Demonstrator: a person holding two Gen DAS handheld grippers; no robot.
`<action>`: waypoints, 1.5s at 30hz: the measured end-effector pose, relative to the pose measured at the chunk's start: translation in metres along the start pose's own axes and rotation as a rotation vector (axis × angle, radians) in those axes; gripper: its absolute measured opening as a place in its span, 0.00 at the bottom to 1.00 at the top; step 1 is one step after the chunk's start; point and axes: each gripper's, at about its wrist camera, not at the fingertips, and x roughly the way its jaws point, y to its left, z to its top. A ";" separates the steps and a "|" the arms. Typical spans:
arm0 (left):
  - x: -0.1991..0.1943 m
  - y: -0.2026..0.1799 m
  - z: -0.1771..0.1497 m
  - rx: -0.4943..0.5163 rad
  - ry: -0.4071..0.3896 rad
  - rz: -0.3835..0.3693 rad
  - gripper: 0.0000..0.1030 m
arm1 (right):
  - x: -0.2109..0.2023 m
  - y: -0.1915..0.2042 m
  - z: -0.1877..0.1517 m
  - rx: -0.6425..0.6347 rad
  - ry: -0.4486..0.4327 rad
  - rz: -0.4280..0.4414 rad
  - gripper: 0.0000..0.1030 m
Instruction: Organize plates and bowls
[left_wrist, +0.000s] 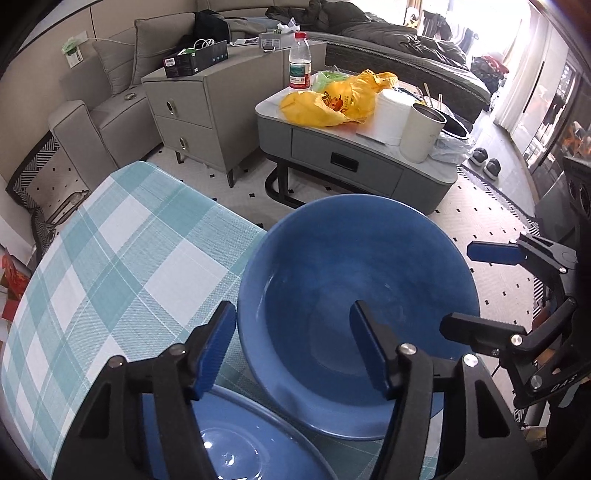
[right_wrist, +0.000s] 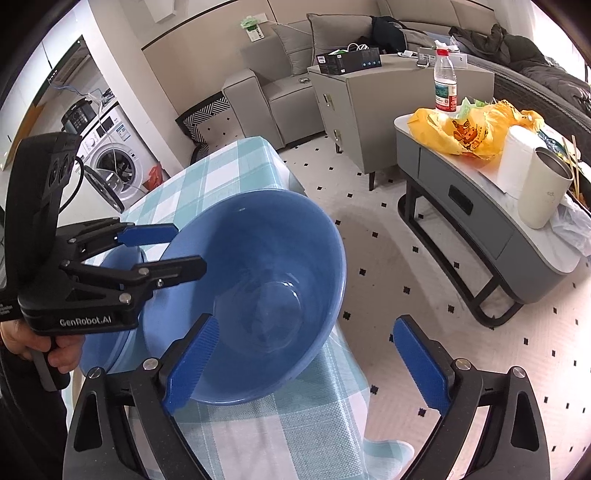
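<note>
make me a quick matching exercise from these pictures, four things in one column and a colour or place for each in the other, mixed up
Things:
1. big bowl
2. plastic bag
3. tablecloth
4. bottle

Colour or place:
A. yellow, on the low grey table
B. red cap, behind the bag
C. blue, its rim between the left gripper's fingers
D. teal and white check

Pairs: 1-C, 2-A, 3-D, 4-B
</note>
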 end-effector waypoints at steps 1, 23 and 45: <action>0.000 -0.001 0.000 0.003 0.001 0.005 0.61 | 0.000 0.000 0.000 0.005 0.000 0.001 0.94; 0.007 -0.009 -0.008 0.020 0.033 0.003 0.59 | 0.006 -0.006 -0.010 0.009 0.042 0.012 0.71; 0.004 -0.008 -0.015 0.024 0.022 0.050 0.29 | 0.001 -0.002 -0.020 0.016 0.039 0.017 0.42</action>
